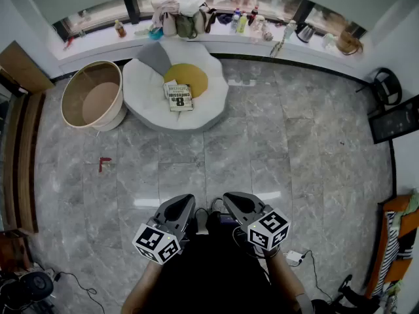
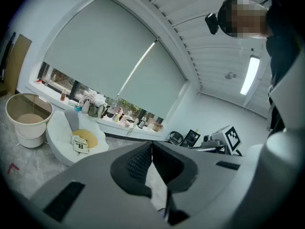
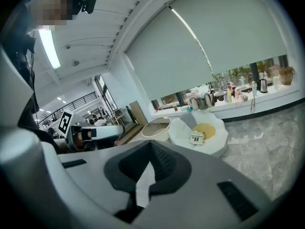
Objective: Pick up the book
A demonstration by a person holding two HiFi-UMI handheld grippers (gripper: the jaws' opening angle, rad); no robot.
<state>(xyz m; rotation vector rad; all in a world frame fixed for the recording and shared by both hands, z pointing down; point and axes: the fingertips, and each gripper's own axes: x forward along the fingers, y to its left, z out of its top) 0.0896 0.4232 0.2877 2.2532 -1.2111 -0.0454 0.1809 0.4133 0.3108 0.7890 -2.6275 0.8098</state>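
Floor (image 1: pixel 281 142) separated left gripper (image 1: pixel 181 205) and right gripper (image 1: pixel 237 201) (both closed, empty) from the book (image 1: pixel 180 98) ahead. Unopened, they'd merely shove it.

The person held the grey plastic left gripper (image 1: pixel 184 201) and the grey plastic right gripper (image 1: pixel 234 199) side by side, close in front of the body. Both pointed toward the far side, tilted slightly down. Each gripper's jaws were pressed together, empty. A forearm (image 1: pixel 145 285) extended behind each.
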